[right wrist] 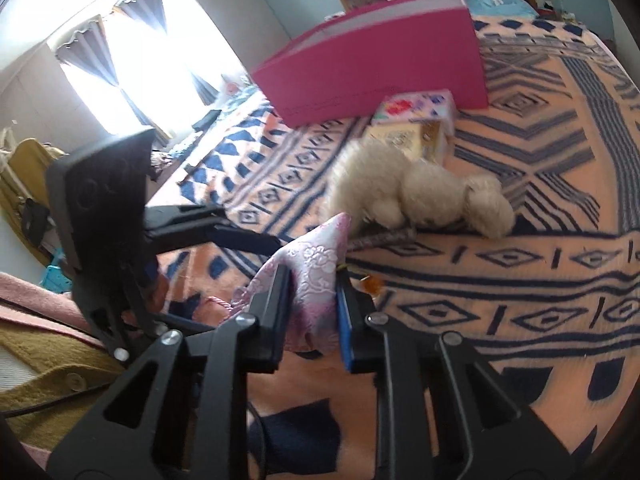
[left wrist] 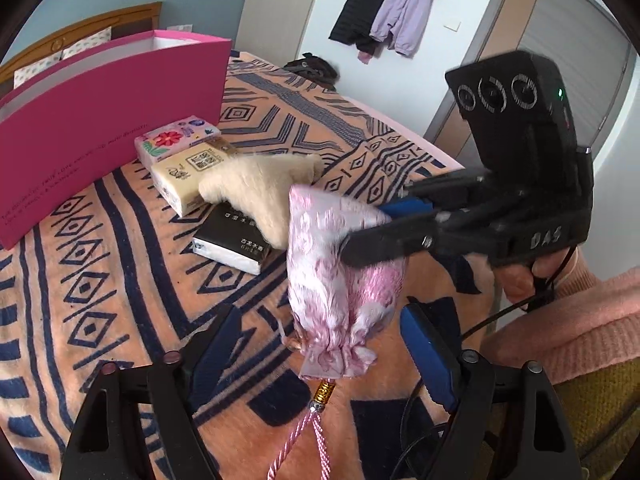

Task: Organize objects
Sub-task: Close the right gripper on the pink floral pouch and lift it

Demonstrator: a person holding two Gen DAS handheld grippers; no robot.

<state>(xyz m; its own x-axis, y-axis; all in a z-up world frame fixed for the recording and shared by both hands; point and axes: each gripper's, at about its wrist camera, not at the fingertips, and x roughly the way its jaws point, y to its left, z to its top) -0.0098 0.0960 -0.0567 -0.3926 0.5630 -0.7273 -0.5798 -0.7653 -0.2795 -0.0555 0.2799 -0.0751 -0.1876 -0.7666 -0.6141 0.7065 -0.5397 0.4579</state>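
Pinched at its upper corner between the closed pads of the right gripper (left wrist: pixel 370 236), a pink brocade pouch (left wrist: pixel 340 280) hanging above the patterned blanket (left wrist: pixel 120 280), gathered neck and tassel (left wrist: pixel 308 432) downward. Below and to either side of the pouch's neck, the left gripper (left wrist: pixel 320 344), fingers spread apart and clear of the fabric. Just behind the pouch, a cream plush toy (left wrist: pixel 260 192) draped over three tissue packs (left wrist: pixel 188 176). Farther back, an open pink box (left wrist: pixel 112 120). Near the right finger, something small and orange (right wrist: pixel 370 284), possibly a bead, too blurred to name.
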